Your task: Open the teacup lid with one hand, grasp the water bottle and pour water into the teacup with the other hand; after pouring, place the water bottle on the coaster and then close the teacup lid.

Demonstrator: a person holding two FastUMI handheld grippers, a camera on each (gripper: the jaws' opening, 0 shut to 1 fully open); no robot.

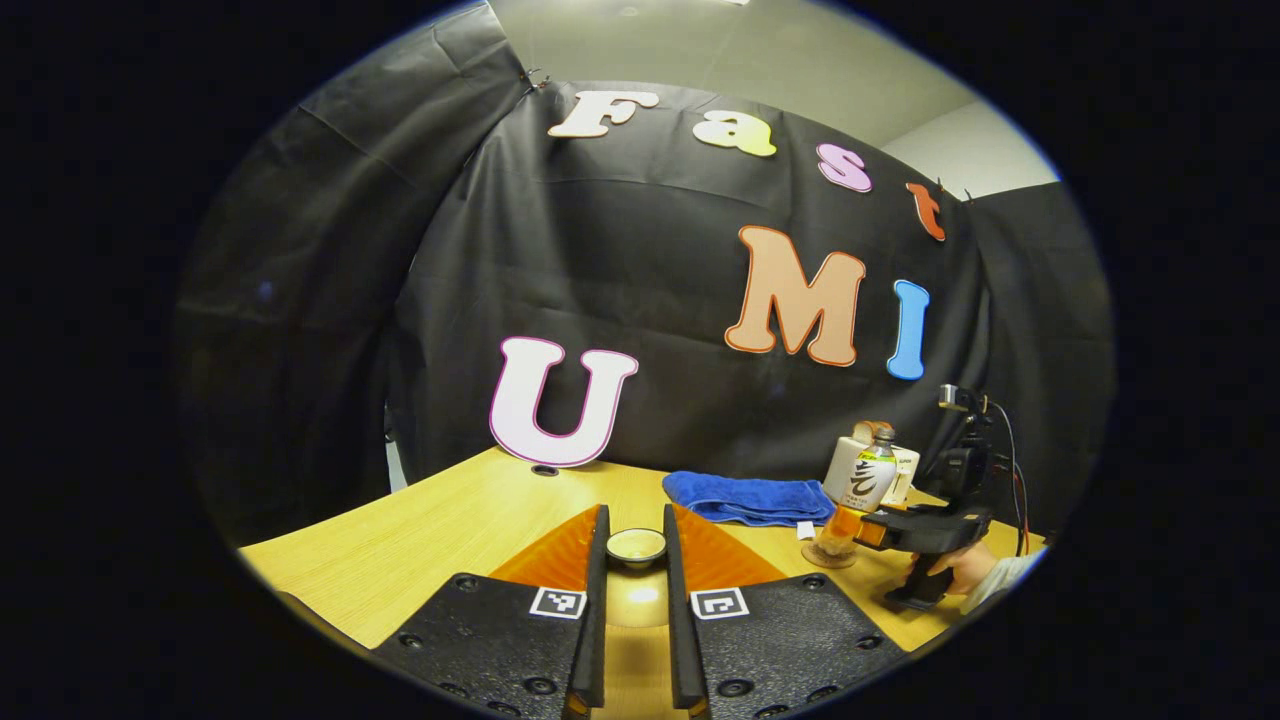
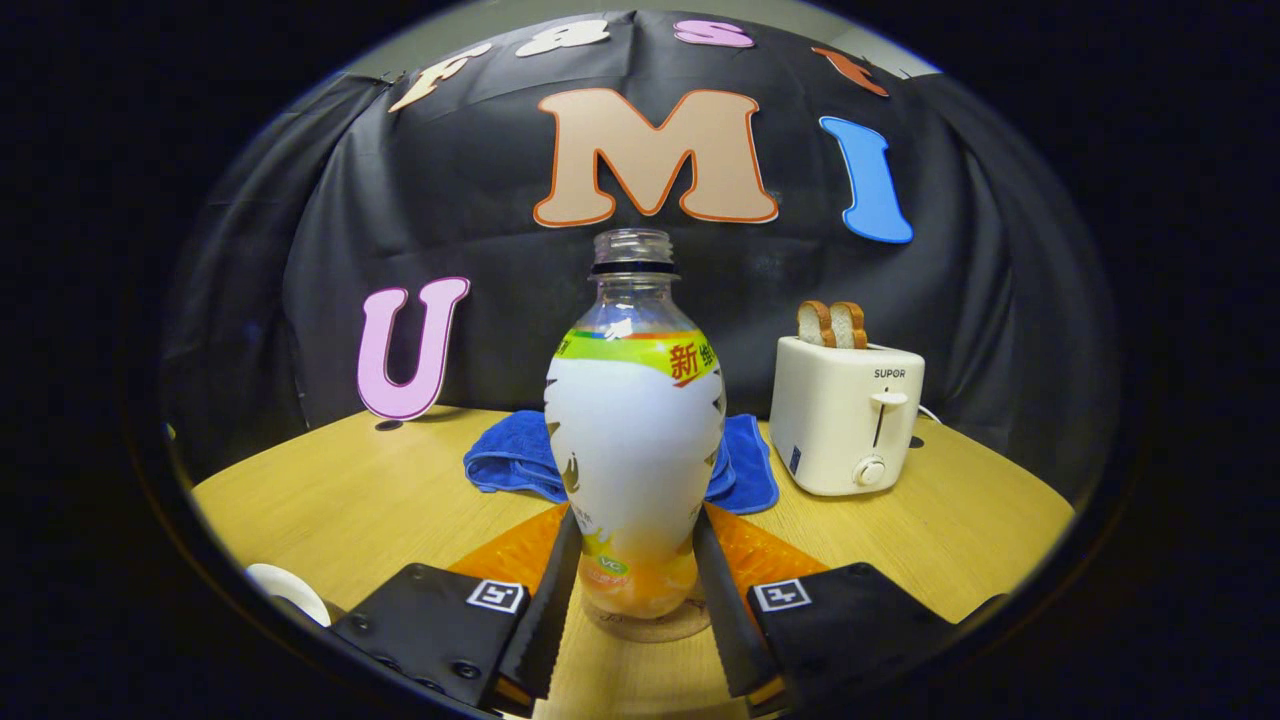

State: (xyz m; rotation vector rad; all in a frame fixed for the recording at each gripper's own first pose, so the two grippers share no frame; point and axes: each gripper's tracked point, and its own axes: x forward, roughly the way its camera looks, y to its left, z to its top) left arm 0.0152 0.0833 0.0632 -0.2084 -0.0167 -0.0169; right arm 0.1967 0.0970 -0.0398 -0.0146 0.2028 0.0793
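Two grippers over a wooden table (image 1: 420, 540). Left gripper view, left to right: left gripper (image 1: 634, 580) low over the table, fingers near-parallel with a narrow gap, a small round lid (image 1: 636, 546) sitting right between the fingertips; cannot tell if the fingers actually press it or just flank it, or whether it rests on a cup. Right of that, a folded blue towel (image 1: 750, 497) lies near the back wall, then the water bottle (image 1: 862, 490) stands upright, capless, on a round coaster (image 1: 828, 556), with a white toaster (image 1: 905, 470) just behind it. Far right, the right gripper (image 1: 925, 530) sits at the bottle's lower part, held by a hand (image 1: 965, 570) with a sleeve edge showing. Right gripper view, left to right: a white curved rim, maybe the teacup (image 2: 290, 592), at the lower left edge, too cropped to be sure; towel behind the bottle; bottle dead centre, orange liquid low inside, base on the coaster; right gripper's fingers (image 2: 553, 580) hug both sides of the lower bottle, look in contact, clamped on it. Toaster to the right, two bread slices (image 2: 832, 324) sticking up from the slots.
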